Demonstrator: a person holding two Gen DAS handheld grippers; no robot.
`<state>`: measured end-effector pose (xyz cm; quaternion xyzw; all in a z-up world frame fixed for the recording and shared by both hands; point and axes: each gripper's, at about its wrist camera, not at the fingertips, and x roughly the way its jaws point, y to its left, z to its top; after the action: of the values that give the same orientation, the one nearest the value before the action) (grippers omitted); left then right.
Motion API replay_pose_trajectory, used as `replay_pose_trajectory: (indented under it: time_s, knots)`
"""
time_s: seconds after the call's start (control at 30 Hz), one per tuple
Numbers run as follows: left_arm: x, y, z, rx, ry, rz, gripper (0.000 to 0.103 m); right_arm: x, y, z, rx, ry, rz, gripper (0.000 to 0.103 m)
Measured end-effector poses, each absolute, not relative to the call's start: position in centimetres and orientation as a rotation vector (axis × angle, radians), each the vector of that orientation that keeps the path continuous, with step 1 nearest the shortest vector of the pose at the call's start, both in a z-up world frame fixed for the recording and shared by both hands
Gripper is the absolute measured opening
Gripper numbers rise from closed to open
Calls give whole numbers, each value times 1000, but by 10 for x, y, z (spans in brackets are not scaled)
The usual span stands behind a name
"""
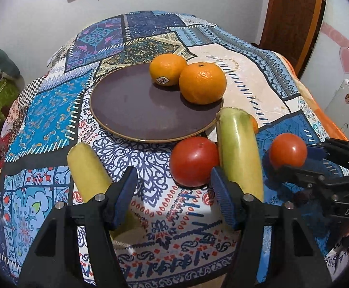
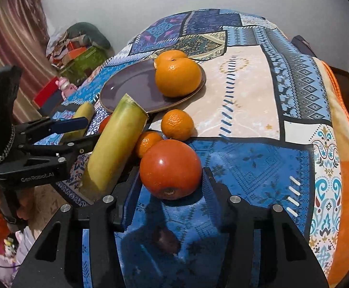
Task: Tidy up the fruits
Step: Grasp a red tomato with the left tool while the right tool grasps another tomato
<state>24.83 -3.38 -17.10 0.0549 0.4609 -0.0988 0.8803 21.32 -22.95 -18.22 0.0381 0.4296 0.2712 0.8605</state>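
My right gripper (image 2: 171,192) brackets a tomato (image 2: 171,169) on the patchwork tablecloth (image 2: 251,100) — fingers beside it, grip uncertain; my left gripper (image 1: 173,192) hangs open, empty — two oranges (image 1: 202,82) sit on the purple plate (image 1: 136,110)

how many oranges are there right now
4: two oranges on the purple plate, one nearer and one behind it; two on the tablecloth, one by the plate's rim, one partly hidden behind the tomato.
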Motion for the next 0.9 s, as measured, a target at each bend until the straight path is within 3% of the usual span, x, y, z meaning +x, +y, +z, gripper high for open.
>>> replay_pose_trajectory:
  time_s: [0.37, 0.47, 0.53, 0.9]
  knots:
    - [270, -45, -181, 70, 1036, -232, 63, 211, -232, -183, 96, 900, 583, 47]
    - [275, -47, -187, 56, 1056, -248, 56, 211, -234, -182, 101, 895, 582, 47]
    - [275, -51, -187, 59, 1052, -258, 50, 213, -235, -182, 100, 894, 581, 47]
    - [258, -47, -161, 72, 953, -270, 49, 214, -234, -167, 79, 850, 548, 47]
